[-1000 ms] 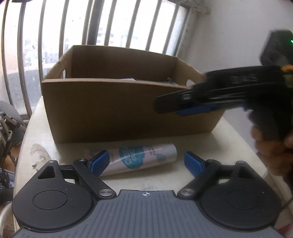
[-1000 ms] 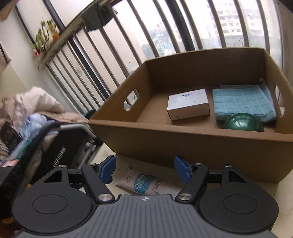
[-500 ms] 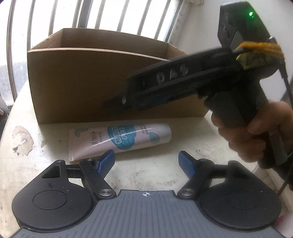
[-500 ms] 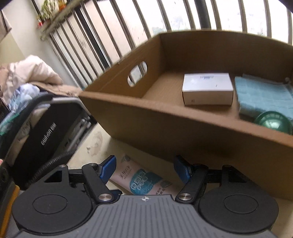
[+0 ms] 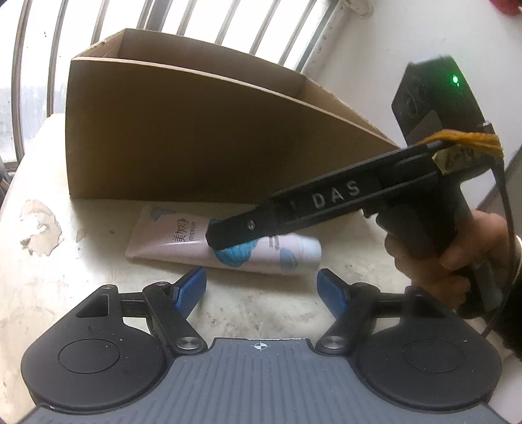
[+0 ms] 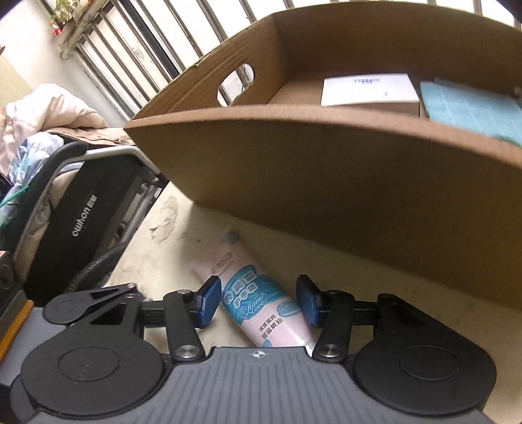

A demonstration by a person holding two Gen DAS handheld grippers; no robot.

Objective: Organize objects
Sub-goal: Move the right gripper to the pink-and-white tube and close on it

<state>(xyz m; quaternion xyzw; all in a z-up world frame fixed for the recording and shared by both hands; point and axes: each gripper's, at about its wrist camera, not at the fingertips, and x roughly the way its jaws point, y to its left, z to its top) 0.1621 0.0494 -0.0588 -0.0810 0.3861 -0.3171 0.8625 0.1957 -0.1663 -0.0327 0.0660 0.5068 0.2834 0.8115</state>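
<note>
A pink and white tube with a teal label [image 5: 182, 239] lies on the pale table just in front of a brown cardboard box [image 5: 182, 137]. My right gripper [image 6: 257, 305] is open and straddles the tube [image 6: 257, 303], its blue pads on either side. From the left wrist view the right gripper [image 5: 228, 238] reaches down over the tube's middle. My left gripper [image 5: 261, 288] is open and empty, just short of the tube. Inside the box [image 6: 326, 169] lie a white carton [image 6: 368, 89] and a light blue cloth [image 6: 473, 107].
The table [image 5: 49, 277] has chipped patches at its left. A black folded chair [image 6: 81, 221] and piled bedding [image 6: 45, 114] stand past the table's left edge. Window bars [image 5: 195, 19] run behind the box; a white wall is at right.
My right gripper has dropped from box height to the table and now straddles the tube. My left gripper has shifted slightly, staying open in front of the tube.
</note>
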